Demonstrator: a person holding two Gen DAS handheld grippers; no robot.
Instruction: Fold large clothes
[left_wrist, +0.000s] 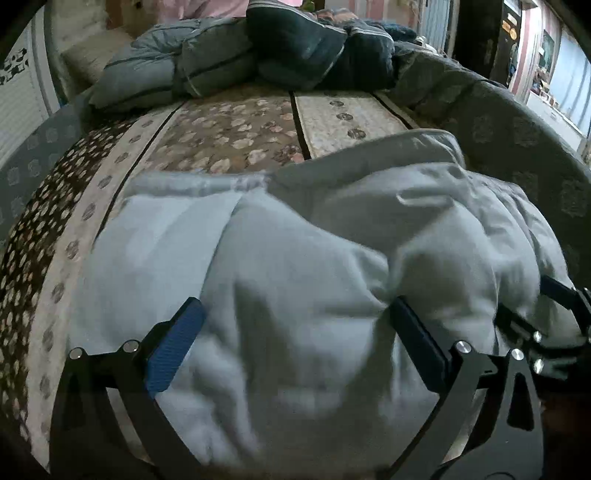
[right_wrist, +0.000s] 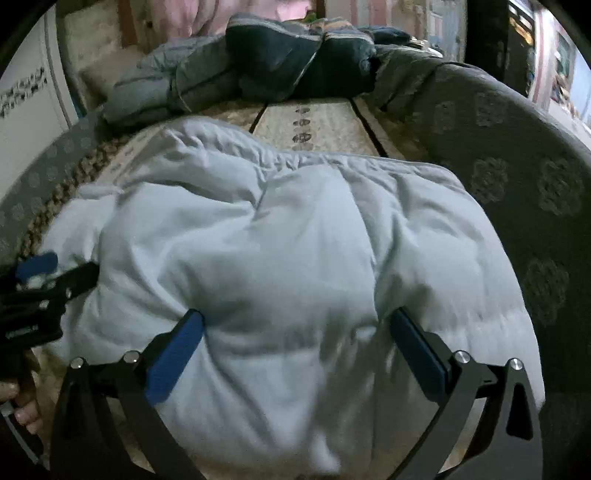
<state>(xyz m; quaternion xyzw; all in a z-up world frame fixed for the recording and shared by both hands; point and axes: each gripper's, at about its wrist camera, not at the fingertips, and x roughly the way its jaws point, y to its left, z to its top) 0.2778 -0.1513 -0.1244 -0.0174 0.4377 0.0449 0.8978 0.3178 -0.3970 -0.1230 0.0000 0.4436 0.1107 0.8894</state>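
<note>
a bed (left_wrist: 236, 129) is covered by a flower-patterned sheet; dark blue and grey bedding (left_wrist: 258, 59) is heaped at its far end.

1. The left gripper (left_wrist: 295, 343) has two black finger arms, flat and angular, with triangular cut-outs near their bases.
2. Each of its fingers carries a long rectangular blue pad (left_wrist: 176, 343) with a fine ribbed texture; the right-hand pad looks darker, seen edge-on.
3. Round silver screw heads (left_wrist: 130, 346) sit at the linkage joints, two on each side.
4. The right gripper (right_wrist: 295, 350) is built the same: black arms, blue pads (right_wrist: 173, 356), silver screws (right_wrist: 461, 356) at the pivots.
5. In the right wrist view, the left gripper appears at the left edge as black linkage with a blue pad tip.
6. A hand (right_wrist: 18, 406) shows at the lower left edge, fingertips only.
</note>
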